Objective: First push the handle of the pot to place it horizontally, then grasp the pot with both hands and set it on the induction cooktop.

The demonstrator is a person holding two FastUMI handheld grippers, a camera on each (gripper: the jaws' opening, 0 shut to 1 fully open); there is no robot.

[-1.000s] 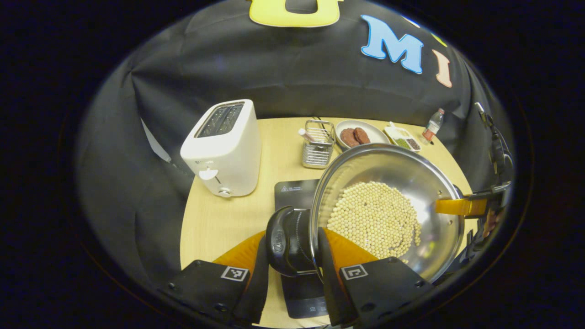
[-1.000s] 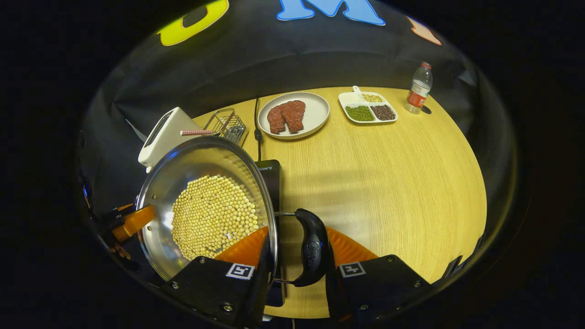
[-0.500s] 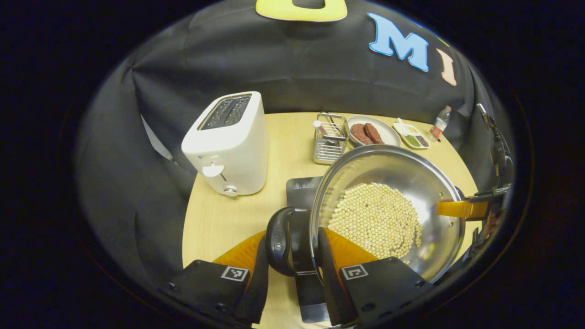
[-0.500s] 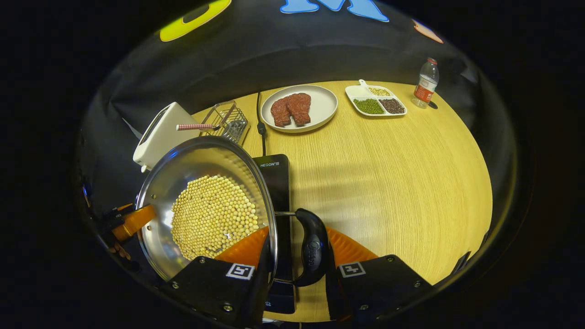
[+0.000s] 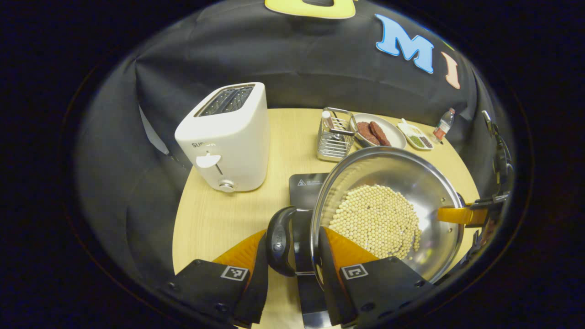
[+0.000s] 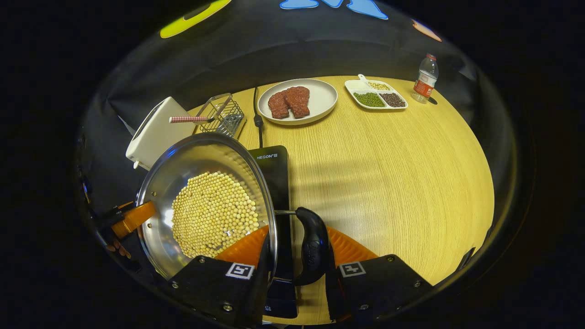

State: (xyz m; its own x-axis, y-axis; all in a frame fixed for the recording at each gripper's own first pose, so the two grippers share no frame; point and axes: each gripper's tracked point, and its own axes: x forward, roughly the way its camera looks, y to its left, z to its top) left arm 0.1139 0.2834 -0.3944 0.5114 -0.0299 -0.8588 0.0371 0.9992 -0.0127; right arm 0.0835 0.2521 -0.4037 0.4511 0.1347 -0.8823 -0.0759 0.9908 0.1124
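In the left gripper view, the left gripper [image 5: 292, 256] is clamped at 6 o'clock on the pot's [image 5: 425, 183] black side handle [image 5: 279, 241], the steel bowl of pale beans [image 5: 374, 220] spreading toward 3 o'clock. In the right gripper view, the right gripper [image 6: 296, 267] pinches the opposite handle [image 6: 315, 244], the pot at 9 o'clock. The pot hangs above the induction cooktop [image 6: 274, 169] on the table [image 6: 388, 173], whether touching it I cannot tell.

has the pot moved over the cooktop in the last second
Yes. In the right gripper view the pot, held by both grippers, has come nearer along the induction cooktop: more of the black top shows beyond its rim than before.
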